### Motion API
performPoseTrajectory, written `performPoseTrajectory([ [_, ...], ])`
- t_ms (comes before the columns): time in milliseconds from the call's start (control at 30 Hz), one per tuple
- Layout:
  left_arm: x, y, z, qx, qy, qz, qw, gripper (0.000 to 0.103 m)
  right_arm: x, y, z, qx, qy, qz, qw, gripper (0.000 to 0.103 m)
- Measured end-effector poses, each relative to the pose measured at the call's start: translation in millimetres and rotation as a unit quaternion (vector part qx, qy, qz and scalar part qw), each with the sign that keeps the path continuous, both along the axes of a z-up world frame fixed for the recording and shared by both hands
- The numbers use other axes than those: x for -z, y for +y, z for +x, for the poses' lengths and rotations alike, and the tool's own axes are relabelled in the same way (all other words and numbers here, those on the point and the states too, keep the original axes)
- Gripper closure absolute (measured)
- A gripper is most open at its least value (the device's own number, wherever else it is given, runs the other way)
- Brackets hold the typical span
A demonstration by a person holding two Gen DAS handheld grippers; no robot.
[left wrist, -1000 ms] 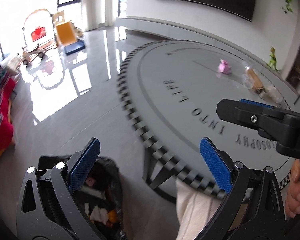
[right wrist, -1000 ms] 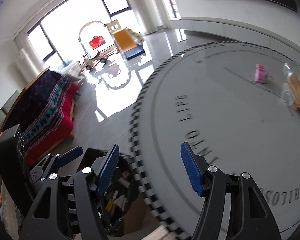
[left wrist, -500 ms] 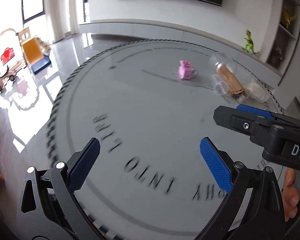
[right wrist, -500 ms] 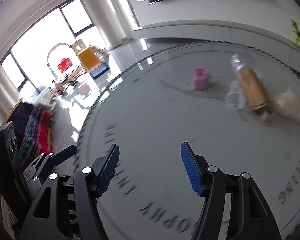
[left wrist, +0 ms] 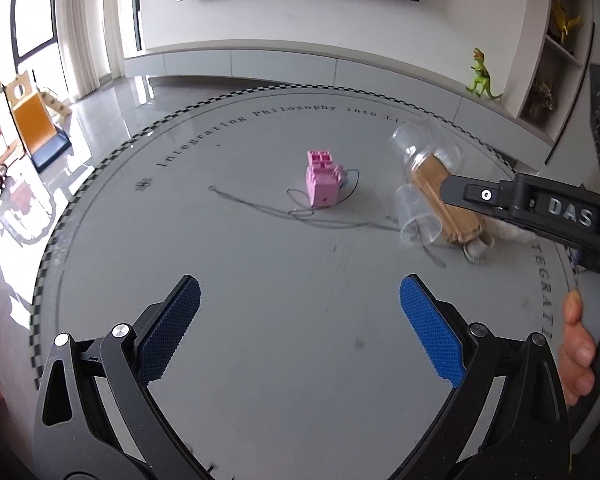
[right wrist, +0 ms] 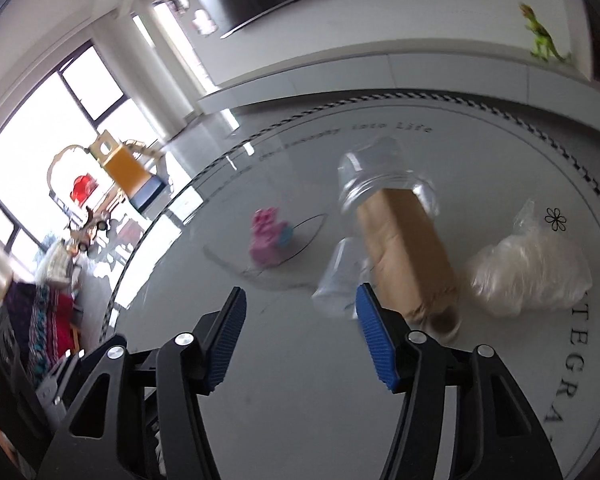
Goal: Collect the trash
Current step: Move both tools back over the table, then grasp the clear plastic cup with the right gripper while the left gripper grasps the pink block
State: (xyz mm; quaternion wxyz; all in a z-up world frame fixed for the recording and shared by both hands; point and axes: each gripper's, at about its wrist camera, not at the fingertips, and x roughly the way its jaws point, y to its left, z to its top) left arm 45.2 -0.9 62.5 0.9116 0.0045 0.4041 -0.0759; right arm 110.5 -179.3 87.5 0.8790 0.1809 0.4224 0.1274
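L claw (left wrist: 300, 316): wide open, empty, over bare worktop (left wrist: 228, 248).
R claw (right wrist: 298, 316): open, empty, near clear cup (right wrist: 336, 276).
Hidden: cardboard box (right wrist: 404, 248) half inside clear jar (right wrist: 380, 176); blurred.
Far: pink block (left wrist: 322, 178), crumpled bag (right wrist: 532, 268).

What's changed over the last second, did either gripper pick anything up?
No. Both swung from the black trash bag beside the table up over the round table. The right gripper now nears the clear cup and brown box. The left gripper stays open, empty; the pink toy is unmoved.
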Motion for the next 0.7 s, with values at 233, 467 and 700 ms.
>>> performPoseTrajectory([
  [233,6,-6,19,0.004,0.004,0.001,1.0,0.006,16,-7,41,0.02,0.018,0.001,1.0,0.056],
  [467,12,-5,32,0.004,0.011,-0.003,0.9999,0.006,24,-13,72,0.06,0.021,0.008,0.998,0.069],
  [700,18,-9,43,0.008,0.014,-0.002,0.9999,0.006,24,-12,86,0.047,0.008,0.031,0.998,0.097],
])
